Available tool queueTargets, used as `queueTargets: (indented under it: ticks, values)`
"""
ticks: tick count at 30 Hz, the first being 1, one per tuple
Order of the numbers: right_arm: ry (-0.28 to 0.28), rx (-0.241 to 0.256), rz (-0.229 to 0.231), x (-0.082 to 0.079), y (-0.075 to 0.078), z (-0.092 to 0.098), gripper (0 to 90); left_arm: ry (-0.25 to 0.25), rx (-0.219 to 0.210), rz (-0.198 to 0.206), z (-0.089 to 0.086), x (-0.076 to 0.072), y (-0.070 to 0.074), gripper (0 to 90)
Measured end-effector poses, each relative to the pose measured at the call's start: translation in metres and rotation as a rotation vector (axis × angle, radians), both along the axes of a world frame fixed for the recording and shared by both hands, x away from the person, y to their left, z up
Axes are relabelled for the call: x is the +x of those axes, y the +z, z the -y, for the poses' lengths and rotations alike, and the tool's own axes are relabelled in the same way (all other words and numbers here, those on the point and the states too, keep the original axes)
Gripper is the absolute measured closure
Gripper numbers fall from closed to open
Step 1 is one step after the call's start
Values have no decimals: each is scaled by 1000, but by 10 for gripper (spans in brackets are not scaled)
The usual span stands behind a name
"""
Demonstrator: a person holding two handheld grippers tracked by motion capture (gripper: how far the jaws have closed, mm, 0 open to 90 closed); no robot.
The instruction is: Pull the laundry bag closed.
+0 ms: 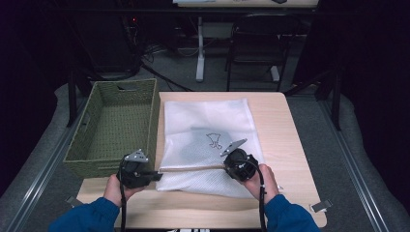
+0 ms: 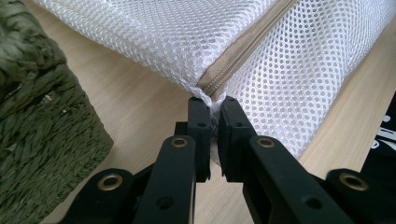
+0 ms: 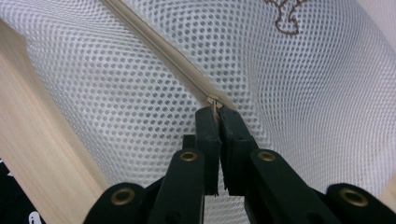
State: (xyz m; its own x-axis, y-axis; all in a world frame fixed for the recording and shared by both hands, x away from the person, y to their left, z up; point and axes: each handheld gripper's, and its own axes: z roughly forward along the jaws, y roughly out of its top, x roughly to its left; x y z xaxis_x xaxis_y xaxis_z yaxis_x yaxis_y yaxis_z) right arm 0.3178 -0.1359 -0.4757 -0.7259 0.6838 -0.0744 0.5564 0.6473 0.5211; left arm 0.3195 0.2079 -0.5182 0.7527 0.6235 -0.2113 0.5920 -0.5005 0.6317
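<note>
A white mesh laundry bag (image 1: 208,140) lies flat on the wooden table, with a grey garment inside it. A beige zipper (image 1: 193,168) runs across its near part. My left gripper (image 1: 158,176) is shut on the bag's left corner (image 2: 211,100) at the end of the zipper (image 2: 243,51). My right gripper (image 1: 226,167) is shut on the zipper pull (image 3: 215,103), with the closed zipper (image 3: 159,49) stretching away from it over the mesh bag (image 3: 116,93). A hand holds each gripper near the table's front.
A green woven basket (image 1: 112,126) stands at the table's left, close to my left gripper, and its wall (image 2: 37,130) shows beside the jaws. The wooden table (image 1: 285,140) is bare to the right of the bag. Chairs and table legs stand beyond the far edge.
</note>
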Motion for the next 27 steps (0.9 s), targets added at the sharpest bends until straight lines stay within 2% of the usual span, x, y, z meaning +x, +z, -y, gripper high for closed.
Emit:
queueTargets:
  ticks: [8, 15, 27]
  values:
    - [-19, -37, 1, 0, -2, 9, 876, 2, -1, 2, -2, 0, 0, 846]
    - [-33, -36, -6, -1, -4, 17, 877, -1, -1, 3, -2, 1, 0, 846]
    - [-32, -53, -10, -2, -6, 20, 876, 0, -2, 4, -2, 0, 1, 845]
